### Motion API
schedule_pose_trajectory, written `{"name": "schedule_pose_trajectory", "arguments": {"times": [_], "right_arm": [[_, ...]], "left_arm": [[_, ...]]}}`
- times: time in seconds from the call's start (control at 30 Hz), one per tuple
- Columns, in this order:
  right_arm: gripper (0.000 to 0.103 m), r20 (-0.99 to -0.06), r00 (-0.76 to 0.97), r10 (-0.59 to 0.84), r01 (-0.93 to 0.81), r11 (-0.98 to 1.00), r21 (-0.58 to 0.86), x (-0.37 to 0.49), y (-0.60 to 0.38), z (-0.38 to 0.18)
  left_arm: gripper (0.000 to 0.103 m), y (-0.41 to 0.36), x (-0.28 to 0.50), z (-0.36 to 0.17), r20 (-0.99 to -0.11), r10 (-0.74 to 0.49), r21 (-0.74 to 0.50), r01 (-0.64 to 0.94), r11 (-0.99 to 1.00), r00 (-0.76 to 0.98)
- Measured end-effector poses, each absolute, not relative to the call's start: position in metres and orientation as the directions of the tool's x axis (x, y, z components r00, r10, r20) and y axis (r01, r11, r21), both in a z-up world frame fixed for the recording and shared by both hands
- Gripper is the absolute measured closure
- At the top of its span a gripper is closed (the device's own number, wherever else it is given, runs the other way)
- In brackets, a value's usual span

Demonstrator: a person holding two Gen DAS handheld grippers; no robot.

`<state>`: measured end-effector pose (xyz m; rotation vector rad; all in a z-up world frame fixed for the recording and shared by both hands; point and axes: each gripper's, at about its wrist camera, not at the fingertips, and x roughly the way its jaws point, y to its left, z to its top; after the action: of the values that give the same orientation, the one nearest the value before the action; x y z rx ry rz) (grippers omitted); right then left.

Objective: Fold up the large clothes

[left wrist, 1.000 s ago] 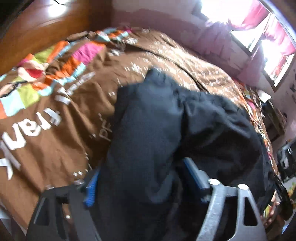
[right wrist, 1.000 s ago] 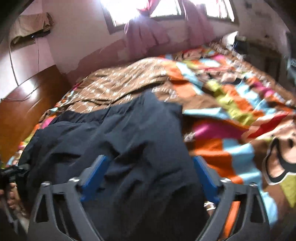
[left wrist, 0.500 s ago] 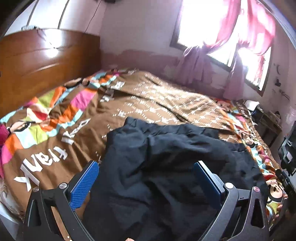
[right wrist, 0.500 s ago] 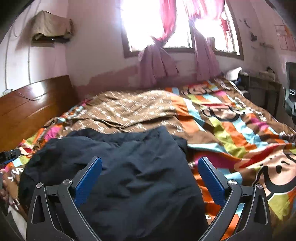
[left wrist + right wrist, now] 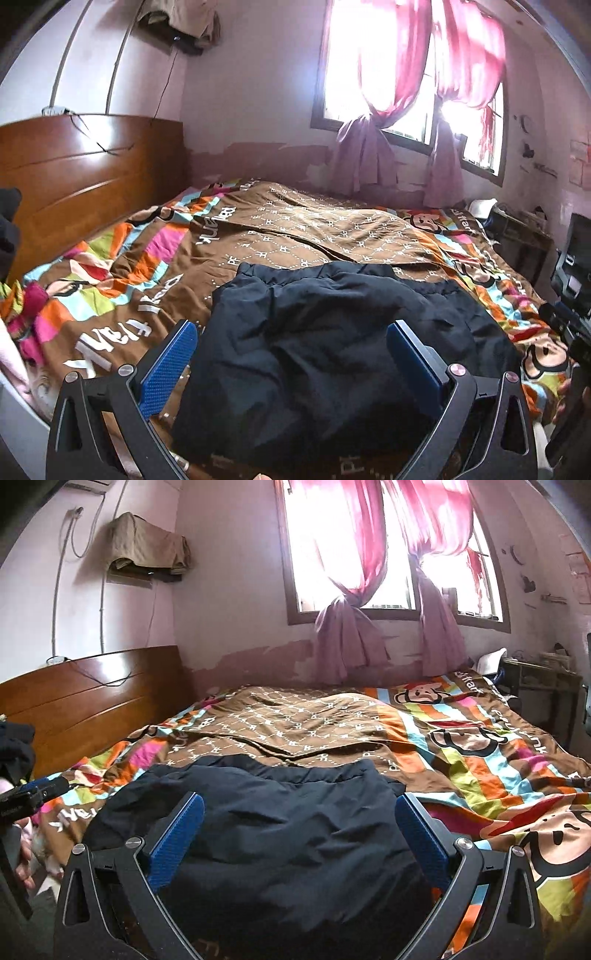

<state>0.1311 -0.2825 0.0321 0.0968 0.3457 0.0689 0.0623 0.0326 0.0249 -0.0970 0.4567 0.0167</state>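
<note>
Garment: dark navy garment (image 5: pixel 332 343) lies in a rumpled heap on the near side of the bed; waistband-like edge on its far side, creases across the top, layers not squared.
Position: rests on the brown patterned part of the bedspread (image 5: pixel 306 236), near the front edge; colourful striped panels to either side.
Left gripper (image 5: pixel 295 354): jaws spread wide, blue pads (image 5: pixel 170 362) apart, nothing held; the cloth shows between the fingers but lies below them on the bed.
Right gripper (image 5: pixel 299 830): jaws equally wide, nothing clamped; clear of the cloth.
Surroundings: wooden headboard (image 5: pixel 74 170) at left, pink curtains (image 5: pixel 369 554) at the window beyond the bed.
Fold status: looks like 1 fold laid down, lumpy; more likely needed.
Risk 1: pinching only the top layer would peel the fold open on lifting.
Risk 2: a deep bite could catch the bedspread with the garment and drag it.
Risk 3: uneven grips by the 2 hands would skew the next fold.
Risk 4: the heap sits near the bed edge, so a pull toward the person may slide it off.
</note>
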Motion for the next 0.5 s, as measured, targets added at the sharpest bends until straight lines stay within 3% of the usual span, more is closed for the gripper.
{"name": "schedule_pose_trajectory", "arguments": {"times": [0.5], "right_arm": [[0.001, -0.317, 0.938, 0.139, -0.101, 0.986, 0.133, 0.072, -0.267, 0.038]], "left_arm": [[0.0, 0.019, 0.0, 0.028, -0.411, 0.014, -0.038, -0.032, 0.999, 0.911]]}}
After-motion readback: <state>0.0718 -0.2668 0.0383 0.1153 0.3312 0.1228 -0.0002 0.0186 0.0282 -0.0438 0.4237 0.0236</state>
